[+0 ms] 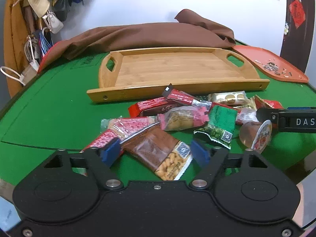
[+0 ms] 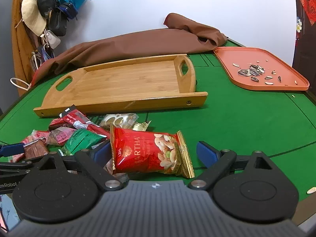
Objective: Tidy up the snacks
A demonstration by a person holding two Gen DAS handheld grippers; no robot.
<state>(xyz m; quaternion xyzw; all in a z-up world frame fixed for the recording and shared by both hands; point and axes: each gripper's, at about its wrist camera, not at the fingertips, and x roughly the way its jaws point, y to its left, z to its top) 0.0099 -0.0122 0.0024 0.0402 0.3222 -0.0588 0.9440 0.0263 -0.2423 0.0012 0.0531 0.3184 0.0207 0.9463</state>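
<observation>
Left claw (image 1: 156, 154) open around brown peanut packet (image 1: 158, 154), right claw (image 2: 153, 154) open around red nut bag (image 2: 150, 152); both on bench (image 2: 246, 122) before empty wooden tray (image 2: 118, 83). Slick foil could slip when I squeeze.

Readable text, by item:
- Red nut packet (image 2: 150, 154), right wrist view: "ARTHA" in gold capitals, running sideways (first letter or letters hidden at the packet's fold).
- Right gripper (image 1: 292, 121), seen from the left wrist view: white "DAS" on its black body, cut at the frame edge.
- Left gripper (image 2: 11, 185), right wrist view: "enRobot", start cut off.
- Other wrappers' print and QR codes: too small.
</observation>
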